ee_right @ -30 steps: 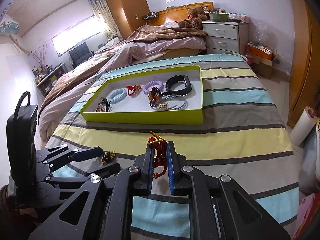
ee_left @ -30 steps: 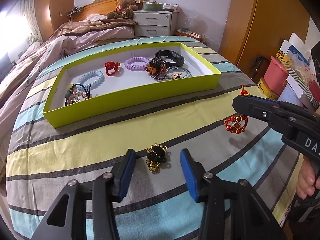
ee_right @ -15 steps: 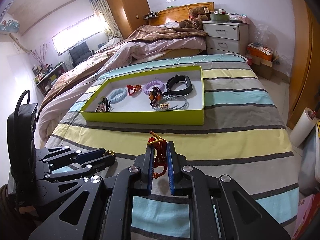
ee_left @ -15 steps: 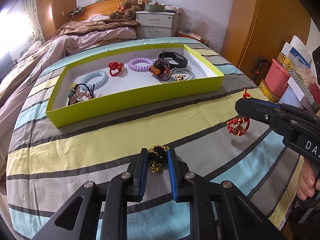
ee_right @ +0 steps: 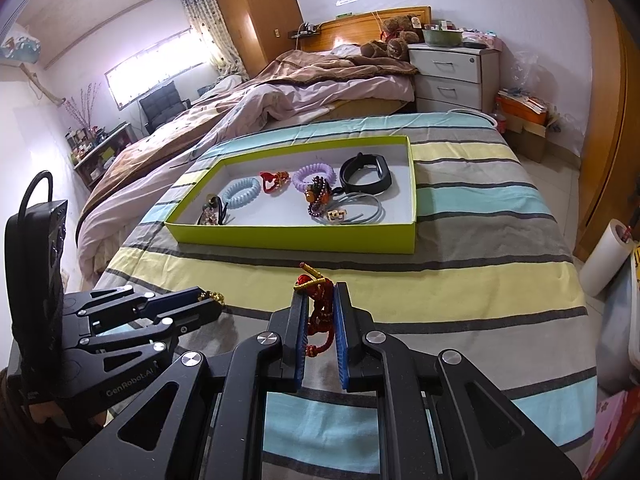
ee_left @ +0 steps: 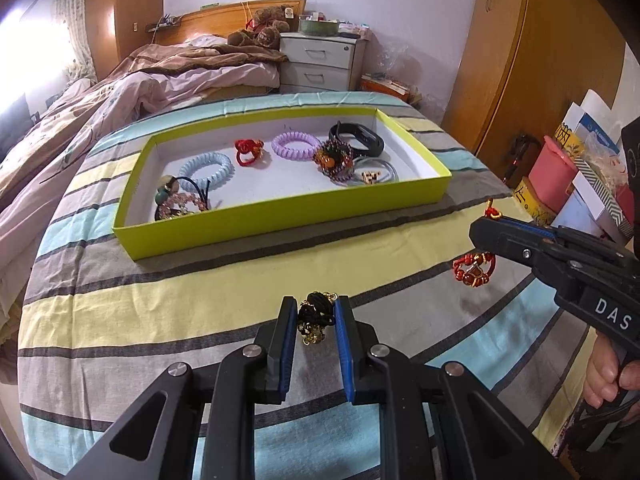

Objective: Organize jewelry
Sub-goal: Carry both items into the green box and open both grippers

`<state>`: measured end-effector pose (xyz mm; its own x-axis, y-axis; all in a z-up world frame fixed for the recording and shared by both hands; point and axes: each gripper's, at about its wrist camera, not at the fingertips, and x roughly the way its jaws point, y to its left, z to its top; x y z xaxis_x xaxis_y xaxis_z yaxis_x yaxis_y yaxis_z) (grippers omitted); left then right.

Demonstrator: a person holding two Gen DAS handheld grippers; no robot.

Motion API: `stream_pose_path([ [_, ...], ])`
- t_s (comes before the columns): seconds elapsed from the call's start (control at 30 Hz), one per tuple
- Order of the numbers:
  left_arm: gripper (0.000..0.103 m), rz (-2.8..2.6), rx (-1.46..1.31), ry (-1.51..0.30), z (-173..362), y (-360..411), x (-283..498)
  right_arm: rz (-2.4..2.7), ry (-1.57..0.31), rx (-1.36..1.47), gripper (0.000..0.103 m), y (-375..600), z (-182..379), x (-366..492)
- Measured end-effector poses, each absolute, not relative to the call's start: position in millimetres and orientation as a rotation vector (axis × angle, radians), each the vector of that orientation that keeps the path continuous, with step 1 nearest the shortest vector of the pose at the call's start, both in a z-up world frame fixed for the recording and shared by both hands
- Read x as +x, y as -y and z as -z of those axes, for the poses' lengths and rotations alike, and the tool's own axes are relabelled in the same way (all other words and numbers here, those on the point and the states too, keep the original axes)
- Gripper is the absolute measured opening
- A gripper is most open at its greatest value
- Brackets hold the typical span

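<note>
there, "das" on right tool (ee_left: 486, 236) clamping red charm (ee_right: 320, 312); "genrobot.ai" on left tool (ee_left: 316, 318) clamping black-gold charm (ee_left: 314, 320)

The carrying surface is a bed spread with a striped sheet (ee_left: 168, 304) in bands of grey, pale yellow and light blue, parted by thin dark lines; it is slightly creased toward its far edge; directly on it, toward the far half, lies a shallow lime-green box tray (ee_left: 280, 216) with a white floor, set lengthwise across the stripes and resting flat on a grey band (ee_right: 480, 236); the near yellow and grey bands lie bare in front of the tray; beyond the sheet's far edge a second bed carries a rumpled pinkish quilt (ee_right: 256, 112) and a brown blanket (ee_left: 208, 54), with teddy bears (ee_left: 260, 32) at its headboard.
</note>
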<state>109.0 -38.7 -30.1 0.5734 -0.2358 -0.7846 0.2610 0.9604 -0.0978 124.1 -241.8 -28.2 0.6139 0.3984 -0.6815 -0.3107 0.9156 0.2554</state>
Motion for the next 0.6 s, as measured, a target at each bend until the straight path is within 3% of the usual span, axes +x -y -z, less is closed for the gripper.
stream_pose_path([
  [0.6, 0.019, 0.225, -0.01, -0.812, -21, -12, 132, -0.45, -0.765, 0.108, 0.012, 220, -2, 144],
])
